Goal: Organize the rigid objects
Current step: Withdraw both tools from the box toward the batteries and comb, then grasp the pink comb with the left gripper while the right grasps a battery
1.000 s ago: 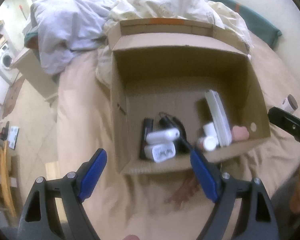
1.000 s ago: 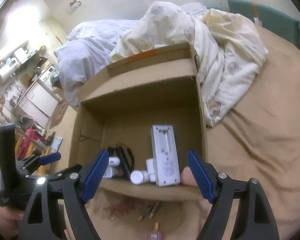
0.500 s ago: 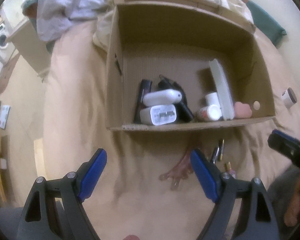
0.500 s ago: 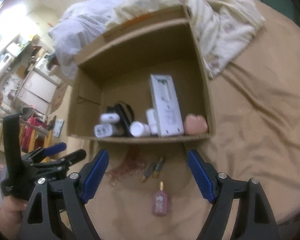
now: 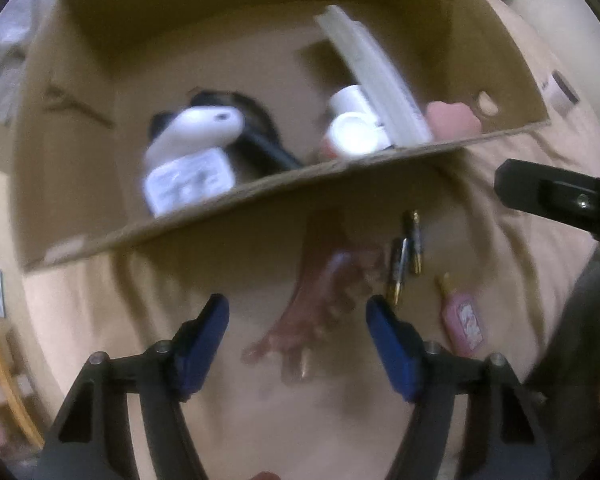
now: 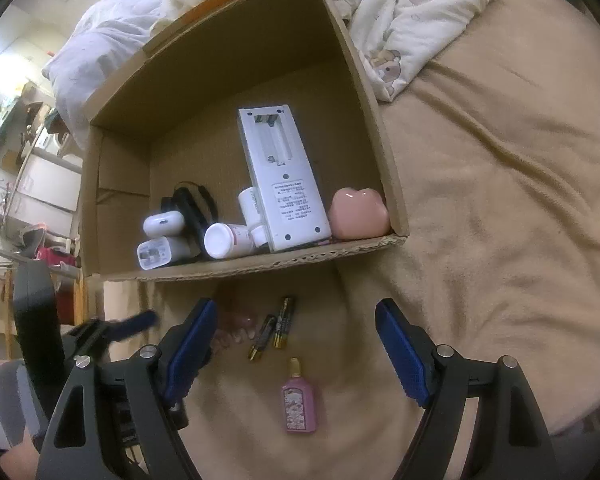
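Note:
A cardboard box (image 6: 260, 266) lies on a beige blanket and holds a white remote (image 6: 284, 180), a pink heart-shaped piece (image 6: 358, 214), white bottles (image 6: 224, 240), a white charger (image 6: 156, 252) and black cable gear. In front of it lie a reddish claw hair clip (image 5: 320, 300), two batteries (image 6: 272, 330) and a pink perfume bottle (image 6: 298, 400). My left gripper (image 5: 298, 316) points down over the clip, which sits between its closing jaws, untouched. My right gripper (image 6: 298, 320) hangs open above the batteries and the bottle, holding nothing.
Crumpled white and cream bedding (image 6: 412, 12) is piled behind and to the right of the box. The blanket (image 6: 500, 200) stretches to the right. A small jar (image 5: 562, 92) stands on it past the box's right corner. Furniture and floor clutter lie off the bed's left edge.
Both grippers have sunk toward the blanket in front of the box. The left one's jaws have narrowed and now straddle the hair clip. The small items have come into view.

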The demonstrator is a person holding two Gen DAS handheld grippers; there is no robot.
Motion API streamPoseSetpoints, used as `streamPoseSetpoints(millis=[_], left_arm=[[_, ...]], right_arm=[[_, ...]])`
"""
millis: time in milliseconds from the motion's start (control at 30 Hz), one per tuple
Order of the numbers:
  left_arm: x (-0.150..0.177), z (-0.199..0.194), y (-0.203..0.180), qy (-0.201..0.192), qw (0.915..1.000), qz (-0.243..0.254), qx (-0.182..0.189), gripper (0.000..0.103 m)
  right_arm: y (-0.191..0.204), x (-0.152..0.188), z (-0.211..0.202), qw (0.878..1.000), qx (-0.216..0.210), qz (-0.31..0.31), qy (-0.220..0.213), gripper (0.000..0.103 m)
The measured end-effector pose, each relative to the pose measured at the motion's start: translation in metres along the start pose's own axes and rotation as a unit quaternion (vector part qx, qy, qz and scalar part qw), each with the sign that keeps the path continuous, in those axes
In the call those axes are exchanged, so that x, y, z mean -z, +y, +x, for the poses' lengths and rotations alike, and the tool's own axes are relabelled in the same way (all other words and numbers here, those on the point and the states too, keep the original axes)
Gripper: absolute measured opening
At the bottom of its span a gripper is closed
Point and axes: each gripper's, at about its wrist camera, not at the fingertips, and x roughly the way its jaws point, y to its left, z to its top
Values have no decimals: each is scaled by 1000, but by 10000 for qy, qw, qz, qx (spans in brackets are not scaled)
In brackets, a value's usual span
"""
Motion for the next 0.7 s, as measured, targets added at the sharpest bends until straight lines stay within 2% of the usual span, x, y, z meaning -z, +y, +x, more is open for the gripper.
streamPoseSetpoints(millis=[67, 133, 167, 200, 233, 267, 367, 467, 567, 700], left_arm=[[-3, 5, -6, 19, 9998, 183, -76, 69], [-4, 12, -8, 122, 9997, 232, 19, 67], [-4, 15, -10, 165, 9996, 244, 40, 54], [-4, 20, -11, 215, 9993, 288, 56, 48], [-4, 21, -12, 228, 9992, 298, 109, 42], [-4, 21, -13, 214, 9992, 303, 175, 36], [-4, 16, -14, 150, 9992, 321, 174, 32], [-1, 16, -3, 257, 9992, -118, 272, 32], [6, 13, 8, 392, 9976, -537, 186, 32], [14, 12, 11, 465, 9970, -613, 125, 32]], right_arm=[[-4, 0, 0, 9998, -138, 122, 33, 86], [-9, -1, 2, 9995, -226, 223, 86, 86], [-11, -2, 4, 9993, -247, 251, 128, 80], [-12, -2, 7, 9989, -316, 283, 194, 71], [-12, -3, 11, 9984, -370, 299, 293, 50], [-12, -4, 18, 9976, -424, 324, 443, 38], [-8, -6, 37, 9957, -471, 291, 746, 36], [2, -7, 52, 9955, -279, 103, 902, 34], [5, -8, 70, 9942, -160, 103, 1062, 33], [14, -8, 82, 9944, 86, -103, 1053, 31]])
